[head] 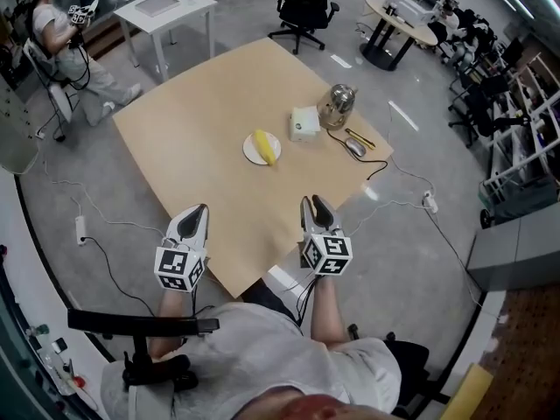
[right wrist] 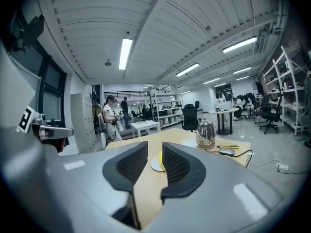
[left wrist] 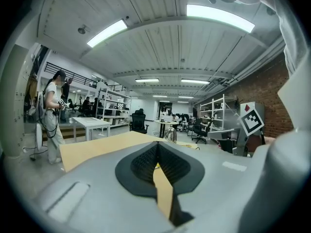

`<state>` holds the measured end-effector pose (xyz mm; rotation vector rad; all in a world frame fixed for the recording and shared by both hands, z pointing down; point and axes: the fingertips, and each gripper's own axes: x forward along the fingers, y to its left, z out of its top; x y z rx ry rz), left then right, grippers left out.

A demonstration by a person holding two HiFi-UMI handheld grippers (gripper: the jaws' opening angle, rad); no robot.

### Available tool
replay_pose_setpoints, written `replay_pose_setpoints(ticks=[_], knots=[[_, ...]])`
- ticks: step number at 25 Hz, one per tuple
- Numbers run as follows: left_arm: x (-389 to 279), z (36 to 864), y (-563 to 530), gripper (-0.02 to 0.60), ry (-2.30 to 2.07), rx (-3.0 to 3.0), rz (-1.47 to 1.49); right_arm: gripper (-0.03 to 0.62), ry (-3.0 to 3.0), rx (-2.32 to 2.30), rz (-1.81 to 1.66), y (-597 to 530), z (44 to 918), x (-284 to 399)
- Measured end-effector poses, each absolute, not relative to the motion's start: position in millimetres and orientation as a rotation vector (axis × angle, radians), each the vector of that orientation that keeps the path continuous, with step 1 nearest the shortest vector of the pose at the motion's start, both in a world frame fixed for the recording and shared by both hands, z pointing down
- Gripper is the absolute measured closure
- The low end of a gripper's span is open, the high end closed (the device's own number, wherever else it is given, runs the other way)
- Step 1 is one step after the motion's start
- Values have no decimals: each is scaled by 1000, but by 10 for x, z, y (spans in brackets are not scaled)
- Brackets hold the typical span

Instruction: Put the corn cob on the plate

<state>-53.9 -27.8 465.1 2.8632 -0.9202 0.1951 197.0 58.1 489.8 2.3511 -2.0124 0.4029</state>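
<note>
A yellow corn cob (head: 265, 145) lies on a small white plate (head: 252, 150) in the middle of the tan table (head: 192, 121). Both grippers hover over the table's near edge, well short of the plate. The left gripper (head: 200, 211) has its dark pads meeting at the tips, with nothing in them (left wrist: 156, 147). On the other side, the right gripper (head: 312, 203) is open with a narrow empty gap between its pads (right wrist: 154, 155). Through that gap I see the plate (right wrist: 155, 166) and the corn cob (right wrist: 161, 160) straight ahead.
Behind the plate stand a white box (head: 304, 123) and a metal kettle (head: 336, 105). A mouse (head: 354, 147), pens (head: 360, 136) and a cable lie near the table's right edge. A white side table (head: 166, 7), an office chair (head: 306, 3) and a seated person (head: 61, 42) are beyond.
</note>
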Motion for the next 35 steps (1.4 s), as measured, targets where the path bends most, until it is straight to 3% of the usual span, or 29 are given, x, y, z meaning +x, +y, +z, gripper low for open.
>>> replay_pose_setpoints(ticks=[35], knots=[[-488,4465,356,561,-808,2960,179,588,-1929,2497,326,1665,4740,1858]])
